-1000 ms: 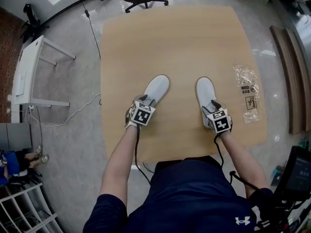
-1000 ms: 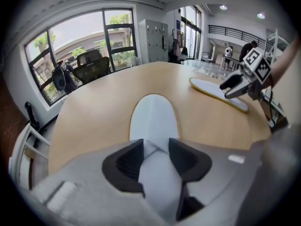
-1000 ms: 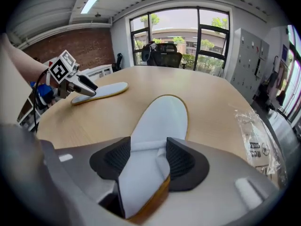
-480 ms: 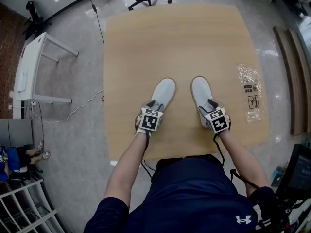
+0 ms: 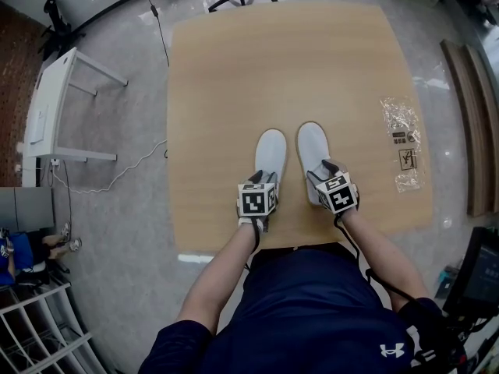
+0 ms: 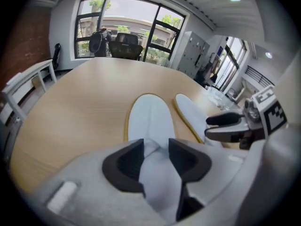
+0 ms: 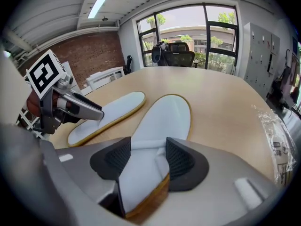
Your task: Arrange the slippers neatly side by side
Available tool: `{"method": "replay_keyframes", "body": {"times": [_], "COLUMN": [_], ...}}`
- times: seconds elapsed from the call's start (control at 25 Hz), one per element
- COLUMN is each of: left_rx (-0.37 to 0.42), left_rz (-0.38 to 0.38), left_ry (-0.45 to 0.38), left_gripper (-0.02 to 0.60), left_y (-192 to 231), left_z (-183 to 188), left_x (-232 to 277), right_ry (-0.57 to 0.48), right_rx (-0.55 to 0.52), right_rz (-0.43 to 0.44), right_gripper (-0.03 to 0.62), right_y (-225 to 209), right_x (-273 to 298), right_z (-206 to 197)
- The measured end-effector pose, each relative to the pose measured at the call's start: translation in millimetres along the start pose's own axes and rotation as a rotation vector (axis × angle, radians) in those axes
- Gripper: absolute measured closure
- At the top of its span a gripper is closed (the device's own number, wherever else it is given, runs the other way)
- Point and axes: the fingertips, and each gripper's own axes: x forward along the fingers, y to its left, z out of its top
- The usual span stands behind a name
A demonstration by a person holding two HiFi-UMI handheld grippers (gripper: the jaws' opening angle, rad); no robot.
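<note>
Pale grey-white is showing on the left slipper (image 6: 149, 119) and the right slipper (image 7: 164, 117), each one running a thin tan-yellow line round its sole; the table (image 5: 234, 92) is glowing light wood; the left gripper (image 6: 155, 157) and right gripper (image 7: 146, 157) are wearing grey with black inside the jaws, and black-and-white square patterns on top

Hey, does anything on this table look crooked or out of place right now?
Only the crumpled clear plastic bag near the table's right edge looks stray. The left slipper and right slipper lie close and nearly parallel, toes away, each pinched at the heel by the left gripper and right gripper.
</note>
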Motion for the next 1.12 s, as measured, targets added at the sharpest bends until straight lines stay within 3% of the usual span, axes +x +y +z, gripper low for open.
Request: {"method": "replay_keyframes", "body": {"times": [0.08, 0.24, 0.32, 0.92, 1.12], "left_rx": [-0.051, -0.279, -0.317, -0.207, -0.233], "left_rz": [0.005, -0.031, -0.055, -0.038, -0.057], "left_ry": [-0.012, -0.048, -0.049, -0.017, -0.042], "left_gripper": [0.417, 0.455, 0.457, 0.456, 0.442], "left_y": [-4, -10, -15, -26, -26], "left_z": [-2, -4, -5, -9, -9], "left_x": [-1, 3, 6, 4, 3], "right_ry": [-0.006, -0.007, -0.007, -0.009, -0.047], "right_rx": [-0.003, -0.017, -0.021, -0.018, 0.005], "right_rz": [0.01, 0.018, 0.025, 0.039, 0.046], "right_gripper": [0.352, 0.355, 0.355, 0.355, 0.363], "right_y": [7, 17, 21, 29, 26], "right_x": [0, 1, 2, 7, 3], "right_z": [3, 3, 4, 4, 7]}}
